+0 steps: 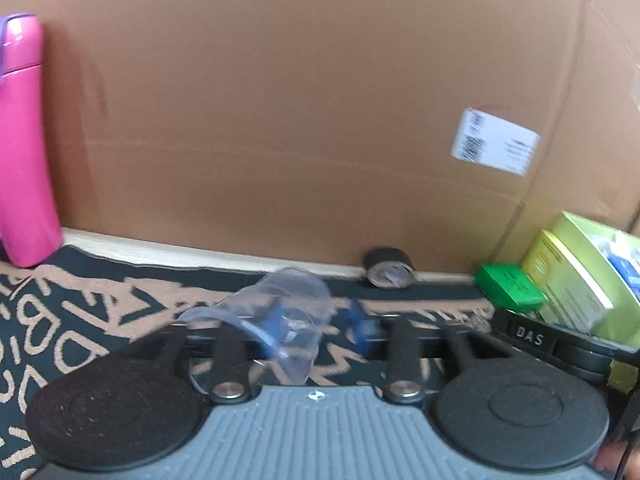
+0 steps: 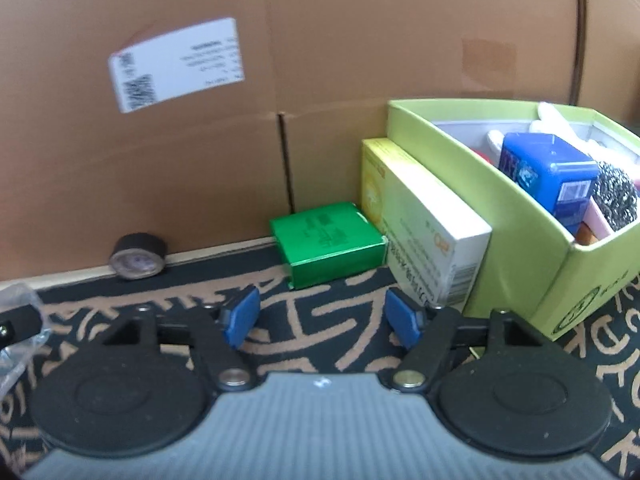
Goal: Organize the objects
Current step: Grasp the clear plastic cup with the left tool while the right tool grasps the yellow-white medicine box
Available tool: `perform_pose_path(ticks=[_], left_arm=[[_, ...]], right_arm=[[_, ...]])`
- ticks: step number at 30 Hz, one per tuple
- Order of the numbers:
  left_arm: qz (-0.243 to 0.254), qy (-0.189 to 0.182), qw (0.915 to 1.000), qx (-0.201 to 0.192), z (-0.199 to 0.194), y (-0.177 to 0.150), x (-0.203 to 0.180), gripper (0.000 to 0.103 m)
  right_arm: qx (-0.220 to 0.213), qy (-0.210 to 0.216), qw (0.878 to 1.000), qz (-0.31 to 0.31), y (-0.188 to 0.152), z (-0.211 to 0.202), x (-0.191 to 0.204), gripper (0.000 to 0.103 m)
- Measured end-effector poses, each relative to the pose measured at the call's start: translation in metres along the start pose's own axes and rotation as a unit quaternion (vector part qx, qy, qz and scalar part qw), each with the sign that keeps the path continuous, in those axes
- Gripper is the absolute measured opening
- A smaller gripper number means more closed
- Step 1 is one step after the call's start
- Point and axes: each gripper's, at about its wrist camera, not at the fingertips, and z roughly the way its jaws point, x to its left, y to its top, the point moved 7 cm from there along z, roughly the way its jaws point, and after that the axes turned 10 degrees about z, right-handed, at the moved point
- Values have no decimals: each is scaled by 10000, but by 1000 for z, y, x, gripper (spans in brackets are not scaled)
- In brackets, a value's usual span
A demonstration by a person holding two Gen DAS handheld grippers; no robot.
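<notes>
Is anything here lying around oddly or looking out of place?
Yes: a crumpled clear plastic wrapper sits loose between the left claw fingers, and a tape roll lies alone by the cardboard wall.

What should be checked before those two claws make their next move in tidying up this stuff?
1. Right claw open and empty: ok, blue pads apart over the patterned mat.
2. Left claw gripping the clear plastic piece: cannot tell, blurred.
3. Room left in the lime-green box: cannot tell; blue carton and steel scrubber already fill the visible part.
4. Green box reachable: ok, nothing lies before it.
5. Black tape roll unobstructed: ok, on its side against the cardboard wall.
</notes>
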Motion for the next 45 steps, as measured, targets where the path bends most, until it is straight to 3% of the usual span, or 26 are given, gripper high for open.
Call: perform_pose_path(ticks=[3,4,6,8,9,11,14,18,21,25,29,31,34,39,42,45], left_arm=[[-69,-9,10000,-8,6,-1,7,57],[-58,-18,10000,2,8,-1,9,57],[-87,16,10000,33,11,-2,13,57],[-169,-64,9998,25,13,-2,17,57],[-223,-63,9997,26,13,-3,21,57],[-306,0,9995,-4,11,-5,27,57],[-367,17,9993,-41,6,-8,34,58],[-381,50,9992,-52,5,-8,37,59],[-363,79,9993,-79,4,-6,39,59],[-390,31,9991,-156,-3,-7,42,60],[-465,71,9987,-173,-7,-8,48,60],[-491,108,9985,-211,-7,-7,51,60],[-450,252,9985,-208,-4,-4,58,61],[-633,306,9974,-146,9,2,65,63],[-579,393,9975,-112,18,9,70,63],[-759,426,9962,-94,30,13,73,61]], right_arm=[[31,-199,9998,13,8,12,10,77],[44,-218,9997,88,9,15,13,85],[85,-197,9998,9,8,18,22,86],[134,270,9995,-131,2,9,34,83],[152,762,9968,-186,-3,0,40,81],[179,1309,9901,-475,-13,-16,45,62],[-49,1091,9931,-425,-14,-29,35,67],[-259,443,9978,-409,-12,-36,27,80],[-145,581,9982,-22,-17,-48,17,82],[-532,419,9972,303,-19,-63,-11,81],[-731,159,9964,387,-7,-62,-27,73],[-876,257,9948,446,-4,-65,-28,71],[-1175,86,9920,452,-2,-71,-29,71],[-1030,-27,9935,480,10,-55,-22,70],[-831,394,9954,263,8,-50,-12,49],[-856,150,9960,204,8,-45,-17,47]])
